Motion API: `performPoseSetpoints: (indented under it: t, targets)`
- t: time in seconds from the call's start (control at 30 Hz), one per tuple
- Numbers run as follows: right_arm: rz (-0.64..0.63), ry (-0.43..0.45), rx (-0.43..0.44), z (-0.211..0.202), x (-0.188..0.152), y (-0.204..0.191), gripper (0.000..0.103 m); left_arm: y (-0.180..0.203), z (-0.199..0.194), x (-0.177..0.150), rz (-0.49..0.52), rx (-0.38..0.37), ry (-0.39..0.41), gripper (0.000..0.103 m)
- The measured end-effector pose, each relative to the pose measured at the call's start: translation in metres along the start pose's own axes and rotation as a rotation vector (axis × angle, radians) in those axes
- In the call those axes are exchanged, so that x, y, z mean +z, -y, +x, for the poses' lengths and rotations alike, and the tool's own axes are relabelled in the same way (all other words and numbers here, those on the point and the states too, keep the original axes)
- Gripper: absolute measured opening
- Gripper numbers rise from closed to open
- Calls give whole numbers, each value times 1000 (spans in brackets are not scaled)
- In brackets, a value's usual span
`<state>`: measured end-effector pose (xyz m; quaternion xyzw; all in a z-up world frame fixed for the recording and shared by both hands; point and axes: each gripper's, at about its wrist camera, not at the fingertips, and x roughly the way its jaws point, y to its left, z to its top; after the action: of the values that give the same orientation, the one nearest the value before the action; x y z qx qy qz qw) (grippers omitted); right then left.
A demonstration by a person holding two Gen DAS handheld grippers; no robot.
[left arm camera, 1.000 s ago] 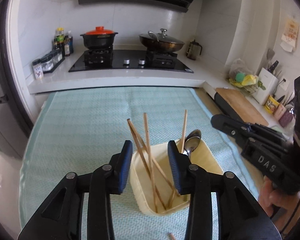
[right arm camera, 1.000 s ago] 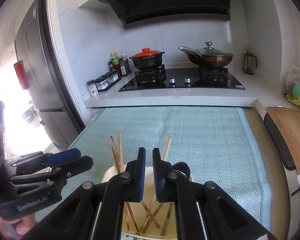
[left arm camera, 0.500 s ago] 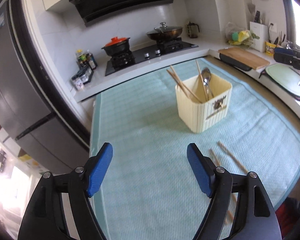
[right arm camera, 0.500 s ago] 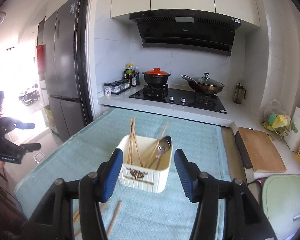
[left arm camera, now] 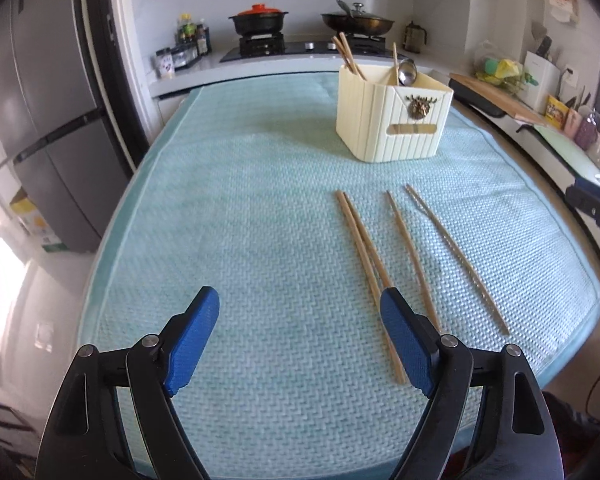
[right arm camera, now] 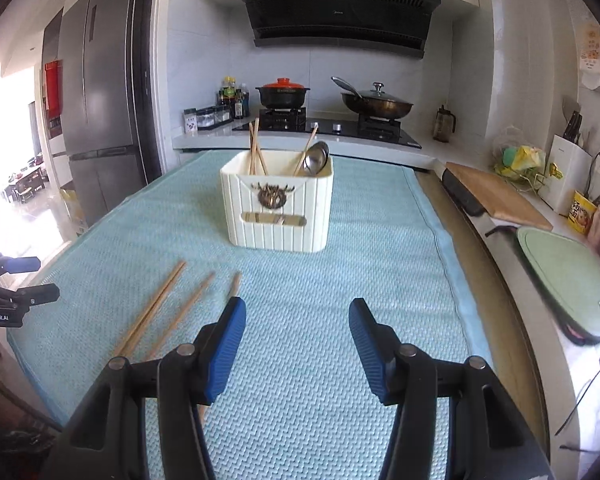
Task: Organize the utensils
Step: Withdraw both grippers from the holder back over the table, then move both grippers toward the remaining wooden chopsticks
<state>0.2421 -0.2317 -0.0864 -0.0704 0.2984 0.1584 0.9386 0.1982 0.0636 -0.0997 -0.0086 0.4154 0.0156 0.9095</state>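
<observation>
both tongs are spread wide and hold nothing: the left gripper [left arm camera: 300,340] hangs low over the near part of the mat, its right finger just above the near ends of the loose sticks, and the right gripper [right arm camera: 298,344] hangs over bare mat, facing the holder.

judging from how things lie, the task is partly done. the teal mat [left arm camera: 228,216] covers the table from the near edge to the far counter. on it, far and to the right in the left wrist view, stands the cream holder [left arm camera: 394,120], a ribbed box with a dark metal emblem and a slot on its front. it already has a few chopsticks [right arm camera: 256,146] leaning in its left part, and one more stick with a metal spoon [right arm camera: 317,157] in its right part.

what is left lies near, between holder and left tongs: four loose chopsticks [left arm camera: 380,268] flat on the mat. two lie touching as a pair on the left, one lies just right of them, and the palest lies farthest right, apart from the rest. all are thin, light-brown and straight, running near to far. each likely needs a pinch close to the cloth, since they lie flat.
</observation>
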Motion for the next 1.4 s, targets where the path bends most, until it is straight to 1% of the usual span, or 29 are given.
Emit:
performPoseSetpoints:
  t: [0.13,0.2,0.3,0.57,0.67,0.83,0.9,1.1,1.3,1.33,1.4]
  targets:
    - [-1,-58,12,11,-29,-13,55,1,14,-7,-40,-3,-24,84]
    - [1,-78,22,14,-37,-16,55,3,19,-8,-24,14,-23,84]
    - [1,-85,38,15,-44,-21,55,6,24,-9,-4,39,-24,84]
    - [-8,-96,61,21,-46,-31,55,-1,31,-10,-27,50,-35,84]
    - [-10,-102,70,23,-48,-35,55,-2,32,-12,-31,43,-36,84]
    - [-10,-116,79,26,-53,-38,55,-4,41,-16,-78,-38,-49,84]
    - [-12,-120,82,26,-54,-39,55,-3,46,-17,-86,-54,-59,84]
    - [-9,-121,85,25,-54,-39,55,11,66,-15,-52,-54,-91,84]
    - [-1,-124,82,24,-56,-36,55,20,85,-15,-6,-25,-120,84]
    - [-1,-125,82,24,-56,-36,55,20,86,-15,-7,-33,-112,86]
    - [-1,-131,84,26,-56,-35,55,21,90,-13,-4,-29,-126,85]
